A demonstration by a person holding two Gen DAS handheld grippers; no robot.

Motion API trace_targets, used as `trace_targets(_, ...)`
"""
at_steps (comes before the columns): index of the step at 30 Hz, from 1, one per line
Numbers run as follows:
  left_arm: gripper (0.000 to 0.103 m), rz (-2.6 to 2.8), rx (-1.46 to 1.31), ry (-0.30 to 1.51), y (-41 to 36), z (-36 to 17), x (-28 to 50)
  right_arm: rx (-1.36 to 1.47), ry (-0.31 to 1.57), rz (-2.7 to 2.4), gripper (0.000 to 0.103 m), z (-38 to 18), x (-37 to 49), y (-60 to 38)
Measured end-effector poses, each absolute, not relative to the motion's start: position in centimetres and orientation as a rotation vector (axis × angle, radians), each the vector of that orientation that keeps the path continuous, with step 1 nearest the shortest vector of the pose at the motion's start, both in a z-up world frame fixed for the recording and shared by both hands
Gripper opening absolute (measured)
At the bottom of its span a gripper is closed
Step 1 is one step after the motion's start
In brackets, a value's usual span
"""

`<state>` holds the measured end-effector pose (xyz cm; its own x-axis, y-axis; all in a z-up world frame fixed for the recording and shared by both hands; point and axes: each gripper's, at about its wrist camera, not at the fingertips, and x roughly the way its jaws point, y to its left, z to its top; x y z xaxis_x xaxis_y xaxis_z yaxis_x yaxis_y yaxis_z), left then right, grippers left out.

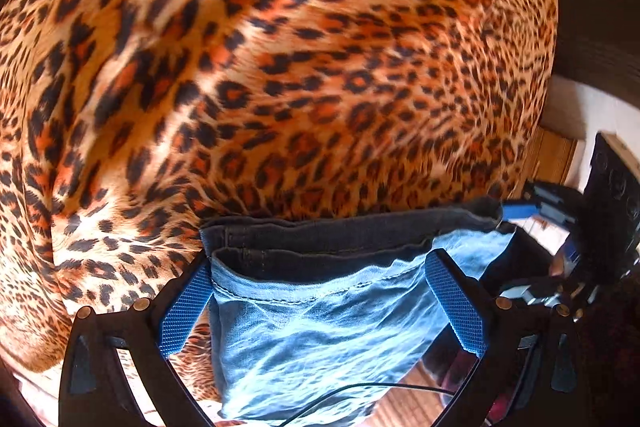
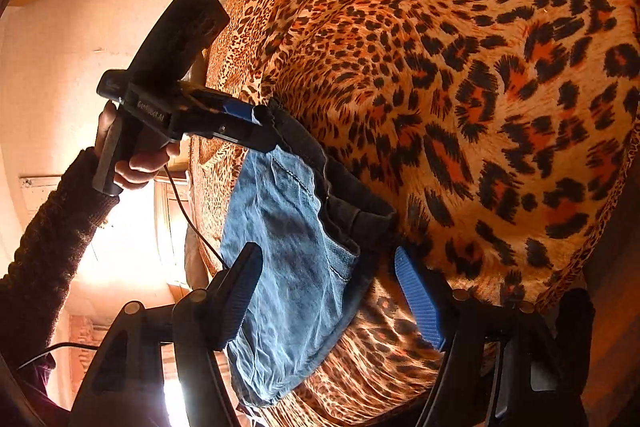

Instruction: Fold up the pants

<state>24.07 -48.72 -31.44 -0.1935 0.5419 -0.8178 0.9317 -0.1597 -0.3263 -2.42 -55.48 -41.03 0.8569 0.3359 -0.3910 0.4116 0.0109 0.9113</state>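
Note:
The blue denim pants [image 1: 320,327] lie folded at the near edge of a bed, light wrinkled side up, with a dark denim band [image 1: 340,231] along the far edge. My left gripper [image 1: 320,257] stands wide open. The cloth lies between its blue pads [image 1: 456,303] and they do not press on it. In the right wrist view my right gripper [image 2: 327,249] is open around the pants [image 2: 288,255]. Its blue pad [image 2: 420,303] stands clear of the cloth. The left gripper [image 2: 256,125] sits at the band's far corner, and the right gripper [image 1: 516,211] at the other corner.
A leopard-print cover [image 1: 280,67] spreads over the whole bed. A hand [image 2: 136,163] in a dark knitted sleeve [image 2: 52,227] holds the left gripper, and a thin black cable [image 2: 192,223] hangs from it. Wooden floor [image 1: 416,407] shows below the bed's edge.

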Motion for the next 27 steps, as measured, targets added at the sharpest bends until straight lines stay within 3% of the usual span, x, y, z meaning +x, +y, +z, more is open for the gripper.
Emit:
trace_targets(12, 0.102, -1.29, 1.574, 1.703, -46.7, -31.7, 25.1, 1.591, 0.554, -0.159, 0.071, -39.9, -1.3, -54.9)
trace_targets(14, 0.1, -1.291, 1.511, 1.735, -47.0, -31.4, 25.3, 1.592, 0.537, -0.149, 0.065, -40.2, -0.2, -55.4)
trace_targets(17, 0.081, -1.316, 1.437, 1.766, -46.8, -30.6, 25.9, 1.611, 0.575, -0.115, 0.016, -41.1, 1.1, -55.7)
trace_targets(19, 0.073, -1.305, 1.498, 1.721, -46.2, -30.5, 25.9, 1.624, 0.578, -0.12, 0.016, -41.5, 1.1, -55.7)
trace_targets(22, 0.067, -1.314, 1.505, 1.733, -45.1, -30.0, 25.7, 1.633, 0.574, -0.114, 0.016, -41.6, 0.8, -55.9)
trace_targets(27, 0.069, -1.336, 1.647, 1.596, -43.8, -29.5, 25.0, 1.636, 0.576, -0.099, 0.02, -41.7, 0.1, -55.9)
